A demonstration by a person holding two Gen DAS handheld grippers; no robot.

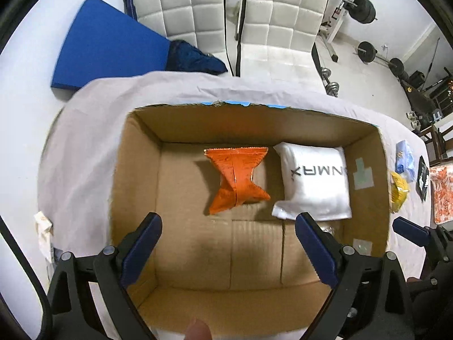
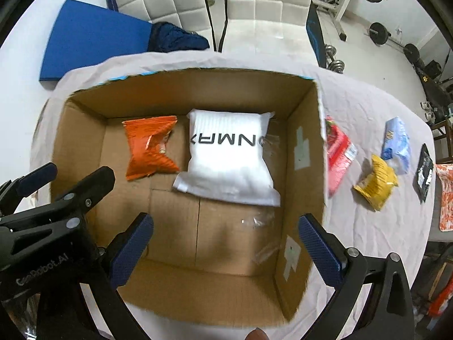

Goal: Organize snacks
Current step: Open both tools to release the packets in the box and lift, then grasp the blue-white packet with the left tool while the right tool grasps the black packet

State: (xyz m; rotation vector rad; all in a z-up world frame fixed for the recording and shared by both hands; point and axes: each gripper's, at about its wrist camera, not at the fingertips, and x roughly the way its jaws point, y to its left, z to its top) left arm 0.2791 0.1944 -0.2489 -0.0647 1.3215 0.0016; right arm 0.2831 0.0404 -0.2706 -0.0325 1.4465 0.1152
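Observation:
An open cardboard box [image 1: 136, 175] [image 2: 305, 147] stands on the cloth-covered table. Inside lie an orange snack bag [image 1: 236, 180] [image 2: 150, 147] and a white packet with black letters [image 1: 314, 181] [image 2: 229, 158]. My left gripper [image 1: 228, 238] hovers open over the box's near half, empty. My right gripper [image 2: 226, 235] is open too, above the box's near right part, holding nothing. Right of the box on the cloth lie a red bag [image 2: 338, 153], a yellow bag [image 2: 376, 182] [image 1: 399, 191], a light blue bag [image 2: 396, 144] [image 1: 403, 155] and a black packet [image 2: 424, 175].
An orange patterned packet [image 2: 446, 198] [image 1: 441, 195] sits at the table's right edge. Two white padded chairs [image 1: 269, 28] stand behind the table, with a blue mat [image 1: 104, 45] on the floor at left. Weights and gym gear [image 1: 365, 8] fill the far right.

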